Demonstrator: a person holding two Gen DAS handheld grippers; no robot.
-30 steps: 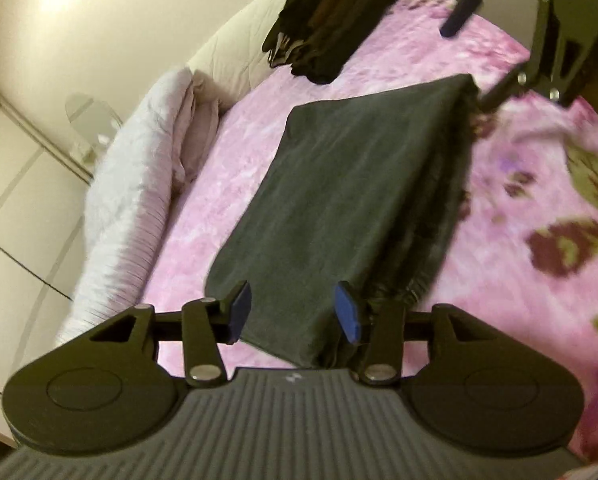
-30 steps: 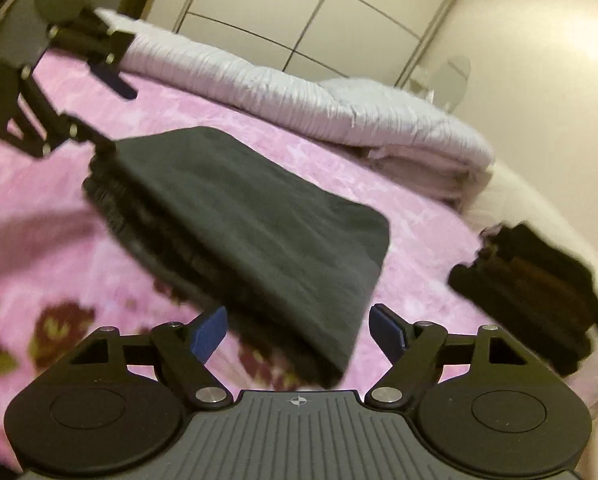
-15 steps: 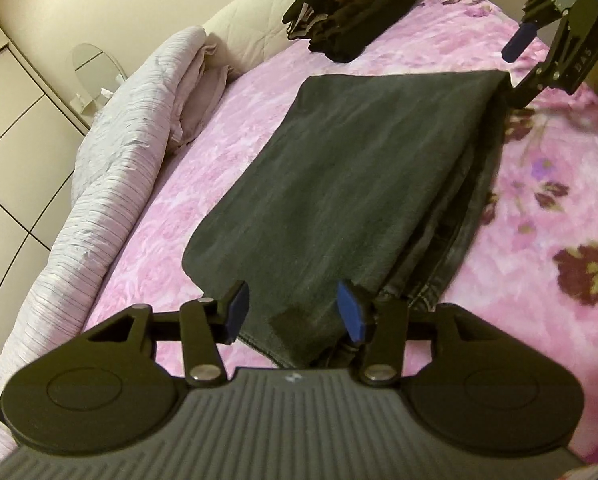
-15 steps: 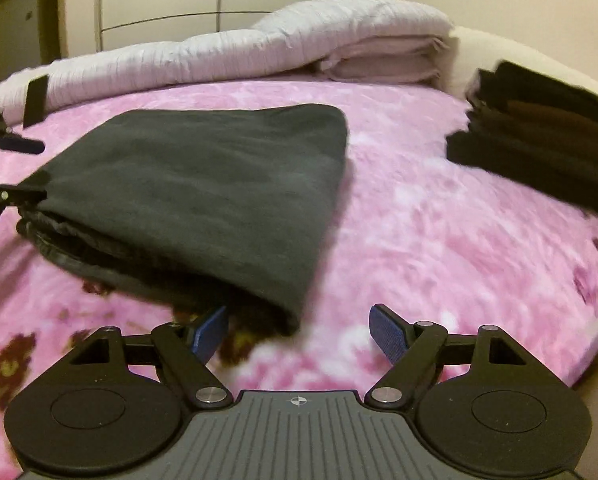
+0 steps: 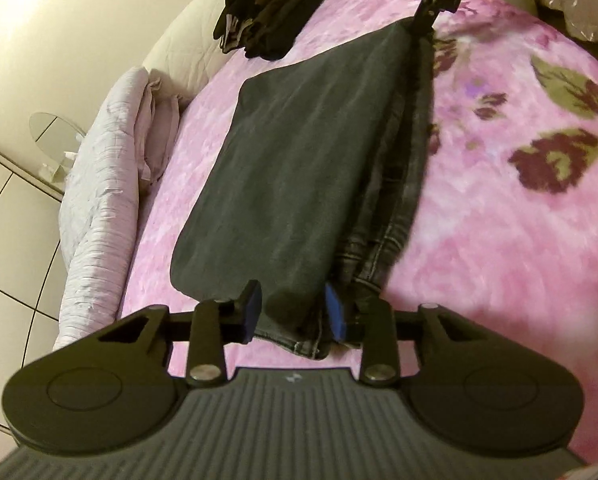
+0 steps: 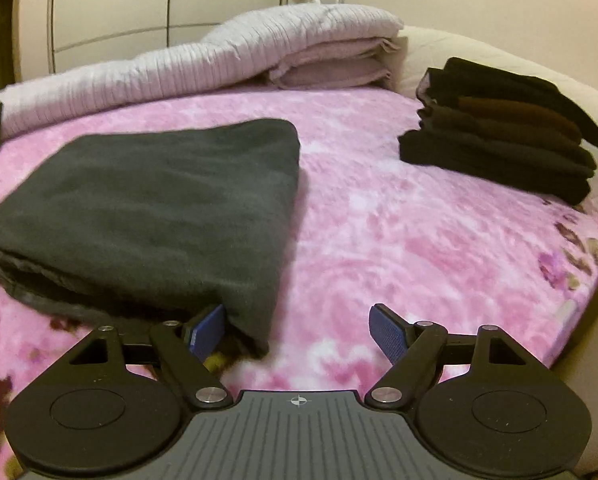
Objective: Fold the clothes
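Folded dark jeans (image 5: 299, 168) lie flat on pink bed (image 5: 499, 208), long axis running from left gripper (image 5: 293, 312) to right gripper (image 6: 297, 330). Left jaws closing round near corner; right jaws wide, corner betw. them, ungripped.
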